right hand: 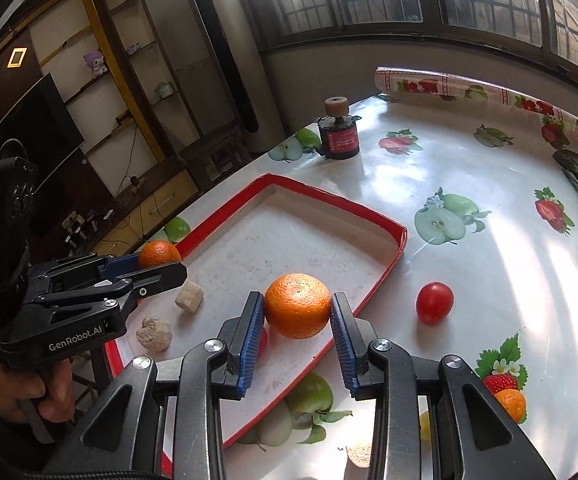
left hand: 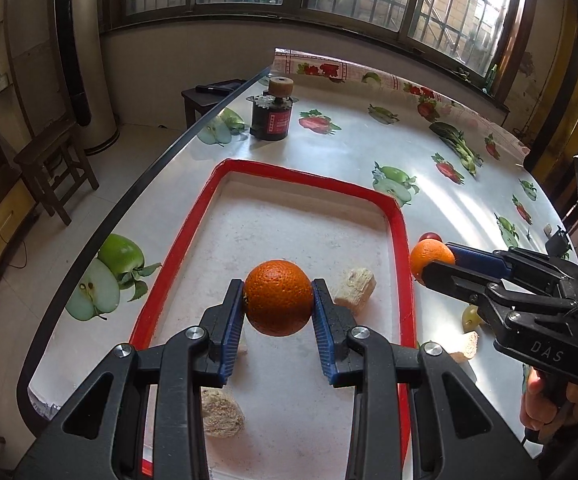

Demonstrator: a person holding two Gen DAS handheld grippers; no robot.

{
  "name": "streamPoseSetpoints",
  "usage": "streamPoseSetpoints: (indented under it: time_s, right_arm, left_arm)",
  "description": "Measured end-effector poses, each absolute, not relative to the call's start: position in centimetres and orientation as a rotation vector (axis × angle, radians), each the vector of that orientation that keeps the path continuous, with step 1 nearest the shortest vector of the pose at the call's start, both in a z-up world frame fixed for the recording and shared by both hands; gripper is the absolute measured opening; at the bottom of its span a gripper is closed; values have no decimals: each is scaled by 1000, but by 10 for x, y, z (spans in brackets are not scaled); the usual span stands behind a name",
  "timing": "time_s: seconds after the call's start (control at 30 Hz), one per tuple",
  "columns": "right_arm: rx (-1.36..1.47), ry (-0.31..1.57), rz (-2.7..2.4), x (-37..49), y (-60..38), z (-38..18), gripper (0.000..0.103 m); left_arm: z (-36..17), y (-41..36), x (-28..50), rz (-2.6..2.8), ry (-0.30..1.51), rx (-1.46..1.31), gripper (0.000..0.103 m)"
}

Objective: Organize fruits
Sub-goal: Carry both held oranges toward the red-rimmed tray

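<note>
1. Left tongs [left hand: 278,295] – clamped on an orange [left hand: 278,298], held above the red-rimmed tray [left hand: 403,236].
2. Tray interior – two bread chunks [right hand: 188,297] lie beside the left tongs.
3. Right tongs [right hand: 297,306] – clamped on a second orange [right hand: 297,305], over the tray's right rim.
4. Worktop [right hand: 489,264] – a red tomato [right hand: 434,302] sits just right of the tray.

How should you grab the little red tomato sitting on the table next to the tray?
Grip the tomato across its round middle, coming down from above. It is smooth and lies alone on the table, just outside the red tray, with open room on its sides. Both grippers are busy now, each shut on an orange.
</note>
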State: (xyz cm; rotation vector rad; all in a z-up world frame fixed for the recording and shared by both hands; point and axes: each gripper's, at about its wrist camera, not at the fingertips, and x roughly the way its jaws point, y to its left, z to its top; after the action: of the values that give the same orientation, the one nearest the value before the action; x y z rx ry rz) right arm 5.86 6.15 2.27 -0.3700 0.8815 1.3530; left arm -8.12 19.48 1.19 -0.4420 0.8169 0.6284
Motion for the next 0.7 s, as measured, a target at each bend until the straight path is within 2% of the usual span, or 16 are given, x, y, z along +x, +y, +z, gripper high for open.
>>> streamPoseSetpoints:
  time_s: [0.7]
  right_arm:
    - [-464, 943, 1320, 80, 129, -20, 34]
  left_arm:
    - [-35, 234, -44, 647, 953, -482, 30]
